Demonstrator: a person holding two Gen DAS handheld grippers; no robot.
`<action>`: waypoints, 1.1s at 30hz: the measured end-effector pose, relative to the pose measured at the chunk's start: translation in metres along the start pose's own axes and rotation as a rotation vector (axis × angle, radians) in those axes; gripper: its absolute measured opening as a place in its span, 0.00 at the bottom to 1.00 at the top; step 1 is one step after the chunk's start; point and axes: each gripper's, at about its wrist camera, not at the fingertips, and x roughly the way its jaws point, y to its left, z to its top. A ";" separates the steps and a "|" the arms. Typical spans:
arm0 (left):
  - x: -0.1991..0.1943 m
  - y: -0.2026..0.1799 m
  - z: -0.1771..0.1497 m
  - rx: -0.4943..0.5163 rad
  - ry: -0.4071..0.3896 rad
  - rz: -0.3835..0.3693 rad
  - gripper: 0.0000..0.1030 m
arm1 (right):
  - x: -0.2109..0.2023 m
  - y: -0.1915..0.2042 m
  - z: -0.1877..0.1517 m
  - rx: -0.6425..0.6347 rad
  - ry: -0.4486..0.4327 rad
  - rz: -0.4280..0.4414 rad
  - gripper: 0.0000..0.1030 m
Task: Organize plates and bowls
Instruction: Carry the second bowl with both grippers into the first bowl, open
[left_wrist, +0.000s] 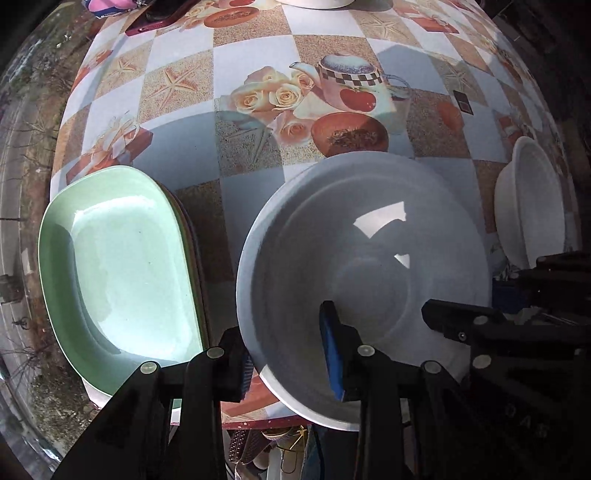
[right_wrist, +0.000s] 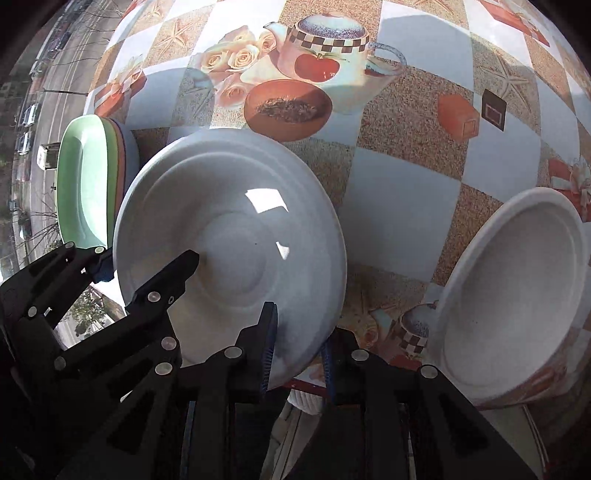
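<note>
A large white bowl (left_wrist: 369, 266) sits at the table's near edge; it also shows in the right wrist view (right_wrist: 236, 236). My left gripper (left_wrist: 291, 365) straddles its near-left rim, one blue-padded finger inside, one outside, with a gap to the rim. My right gripper (right_wrist: 299, 358) straddles its near-right rim the same way. The right gripper's fingers (left_wrist: 454, 321) show in the left wrist view, and the left gripper's fingers (right_wrist: 173, 273) in the right wrist view. A stack of oval plates, green on top (left_wrist: 122, 269), lies to the left (right_wrist: 85, 184). A smaller white bowl (right_wrist: 517, 295) stands to the right (left_wrist: 532, 206).
The table wears a patterned oilcloth (left_wrist: 258, 66) with teapot and roses. A dark red phone (left_wrist: 159, 18) and another white dish (left_wrist: 314, 3) lie at the far side. The table's near edge (left_wrist: 258, 417) runs just under the bowl. A street lies far below on the left (right_wrist: 40, 110).
</note>
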 end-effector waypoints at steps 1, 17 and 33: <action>0.001 -0.001 -0.003 0.002 0.000 -0.006 0.33 | -0.001 -0.005 -0.001 0.010 0.010 0.007 0.23; -0.046 0.007 -0.005 0.030 -0.090 -0.002 0.34 | -0.034 -0.022 0.008 -0.037 -0.028 -0.014 0.23; -0.079 -0.098 0.051 0.342 -0.176 -0.016 0.34 | -0.098 -0.127 -0.064 0.253 -0.176 0.057 0.23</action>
